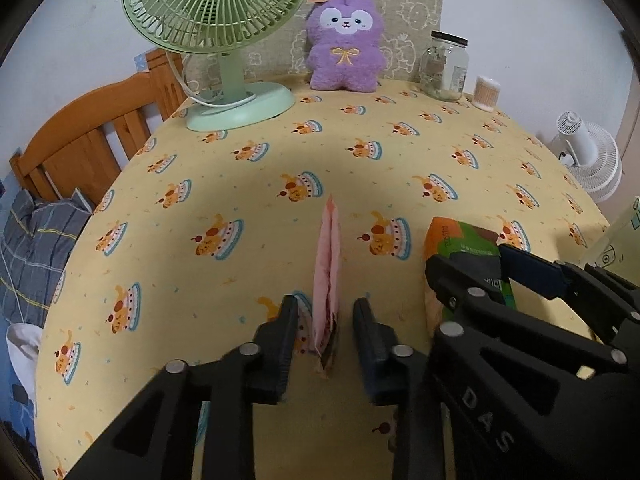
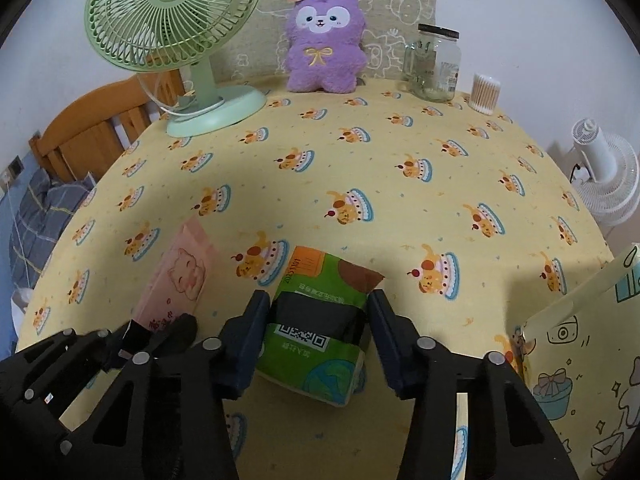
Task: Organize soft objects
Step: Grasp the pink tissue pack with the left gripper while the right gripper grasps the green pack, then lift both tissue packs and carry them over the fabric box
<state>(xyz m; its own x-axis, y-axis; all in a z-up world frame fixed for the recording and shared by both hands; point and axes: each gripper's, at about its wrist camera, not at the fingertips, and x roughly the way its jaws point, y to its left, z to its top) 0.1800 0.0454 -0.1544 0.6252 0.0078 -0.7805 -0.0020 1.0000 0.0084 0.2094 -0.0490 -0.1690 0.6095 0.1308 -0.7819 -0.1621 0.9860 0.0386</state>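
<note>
A pink tissue pack (image 1: 329, 264) stands on its edge on the yellow tablecloth (image 1: 224, 288). My left gripper (image 1: 326, 312) is open around its near end, and a gap shows on each side of the pack. The right wrist view shows the pink pack (image 2: 184, 272) leaning, with the left gripper (image 2: 160, 326) at its base. To its right lies a green tissue pack (image 2: 316, 344) with a black band. My right gripper (image 2: 318, 300) is shut on it, one pad against each side. From the left wrist, the right gripper (image 1: 472, 260) straddles the green pack (image 1: 460, 236).
A purple plush toy (image 2: 324, 52) sits at the back, beside a green desk fan (image 2: 180, 40), a glass jar (image 2: 434, 64) and a cotton-swab tub (image 2: 485, 94). A pale yellow illustrated bag (image 2: 580, 360) stands at the near right. Off the table are a white fan (image 2: 604, 172) and a wooden bed frame (image 1: 92, 128).
</note>
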